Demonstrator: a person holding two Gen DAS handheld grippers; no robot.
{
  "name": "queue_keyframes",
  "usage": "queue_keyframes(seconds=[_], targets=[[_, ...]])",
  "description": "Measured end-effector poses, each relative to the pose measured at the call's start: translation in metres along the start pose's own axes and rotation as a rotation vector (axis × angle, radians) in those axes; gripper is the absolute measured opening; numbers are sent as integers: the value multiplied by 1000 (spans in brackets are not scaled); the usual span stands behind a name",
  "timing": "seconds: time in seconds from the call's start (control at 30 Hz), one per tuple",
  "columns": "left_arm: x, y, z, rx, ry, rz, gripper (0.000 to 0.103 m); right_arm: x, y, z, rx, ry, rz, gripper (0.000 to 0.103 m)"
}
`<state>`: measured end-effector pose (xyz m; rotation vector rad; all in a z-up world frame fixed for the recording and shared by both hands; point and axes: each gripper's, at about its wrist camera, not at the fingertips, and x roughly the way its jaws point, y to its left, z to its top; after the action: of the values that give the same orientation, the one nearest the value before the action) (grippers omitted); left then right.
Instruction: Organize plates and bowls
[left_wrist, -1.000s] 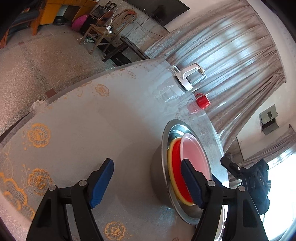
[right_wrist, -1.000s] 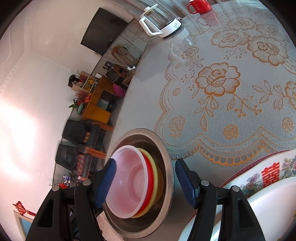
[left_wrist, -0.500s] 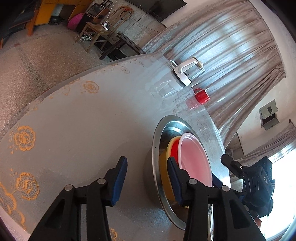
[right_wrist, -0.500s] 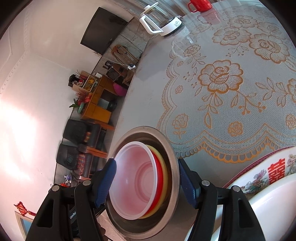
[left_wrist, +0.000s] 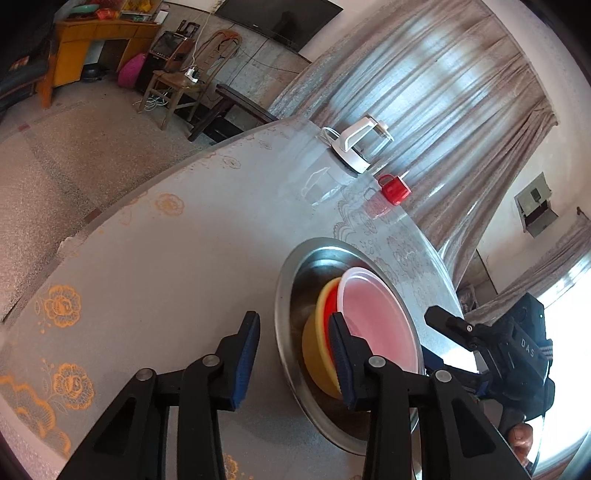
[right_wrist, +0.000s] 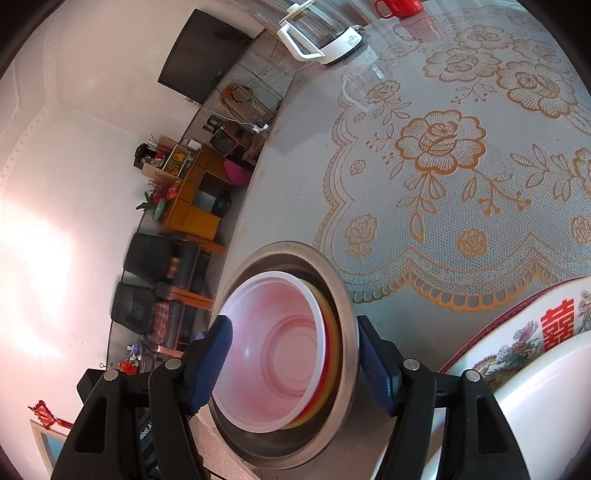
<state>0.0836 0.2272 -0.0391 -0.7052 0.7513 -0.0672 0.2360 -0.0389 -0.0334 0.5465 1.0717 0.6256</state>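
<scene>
Bowls sit nested in one stack near the counter (left_wrist: 166, 266) edge: a steel bowl (left_wrist: 291, 280) outermost, then a yellow bowl (left_wrist: 314, 347), a red bowl (left_wrist: 330, 306), and a translucent pink bowl (left_wrist: 376, 317) on top. All mouths face up. They are round, so no long axis to call. The inner three sit off-centre in the steel one, with bare steel showing on the far side in the right wrist view.

My left claw (left_wrist: 293, 354) is open at a narrow gap and straddles the steel rim, one finger outside the wall and the other inside against the yellow/red bowls. I can't tell if either pad touches. My right claw (right_wrist: 293, 365) is spread wide across the same stack, with nothing gripped: one finger is in front of the pink bowl's (right_wrist: 273, 350) near rim, the other just outside the steel bowl's (right_wrist: 343, 295) rim. Its black body (left_wrist: 498, 354) shows past the stack in the left wrist view.

A gold-flowered lace cloth (right_wrist: 443, 184) covers the counter beside the stack, and the steel bowl stands just off its scalloped border. At lower right is a decorated basin (right_wrist: 535, 332) with a red character, with a plain white dish (right_wrist: 546, 406) in it. A white kettle (left_wrist: 356, 147) and a red mug (left_wrist: 394, 189) stand at the far edge, well apart from the bowls.
</scene>
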Motion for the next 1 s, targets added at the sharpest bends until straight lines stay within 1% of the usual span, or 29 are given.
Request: queue_keyframes(seconds=[0.1,0.2,0.4,0.53,0.63,0.77,0.87,0.93,1.0], targets=[[4,8,1,-18,23,-5,38,1,2,-2,-14,6,-10,69],[8,15,-3,-60,51,-41,38,2,3,-3,-20,5,-13,69],[2,-1,-7,-3,36,-97,38,4,4,-5,-23,5,-25,69],[-1,-7,-8,27,28,-84,38,3,3,-7,-16,5,-24,69],[-2,-3,-8,0,33,-106,38,3,4,-9,-23,4,-29,69],[-6,9,-6,-72,31,-181,40,4,5,-10,-35,11,-34,69],[-7,8,-2,-76,22,-174,40,7,8,-11,-54,15,-51,69],[-8,5,-1,-73,19,-176,42,8,9,-11,-61,15,-61,69],[-7,1,-2,-49,19,-153,42,9,9,-11,-63,15,-65,69]])
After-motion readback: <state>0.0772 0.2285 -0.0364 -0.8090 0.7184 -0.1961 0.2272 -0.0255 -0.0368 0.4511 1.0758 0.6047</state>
